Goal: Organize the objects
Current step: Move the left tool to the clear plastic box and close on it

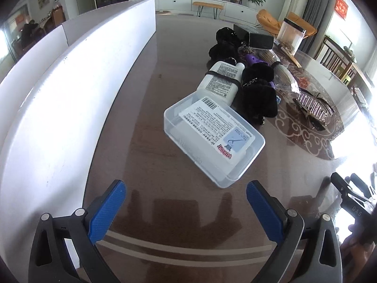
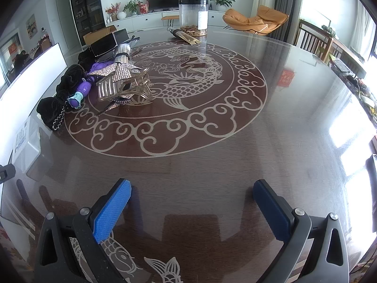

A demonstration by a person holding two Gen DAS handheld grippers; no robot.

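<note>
On the glossy dark wood table (image 2: 212, 165), etched with a pale round fish-and-cloud motif, a white panel (image 1: 59, 99) curves along the left edge. Near it lies a clear, rounded plastic box (image 1: 212, 139) with a printed label, touching a white tube (image 1: 221, 80) and black velvet scrunchies (image 1: 256, 94). Only the right view shows the ribbed translucent hair claw (image 2: 127, 87) and the clear jar (image 2: 193, 16) plainly. Left gripper (image 1: 186, 212) and right gripper (image 2: 192, 210) both gape wide, blue textured pads empty.
</note>
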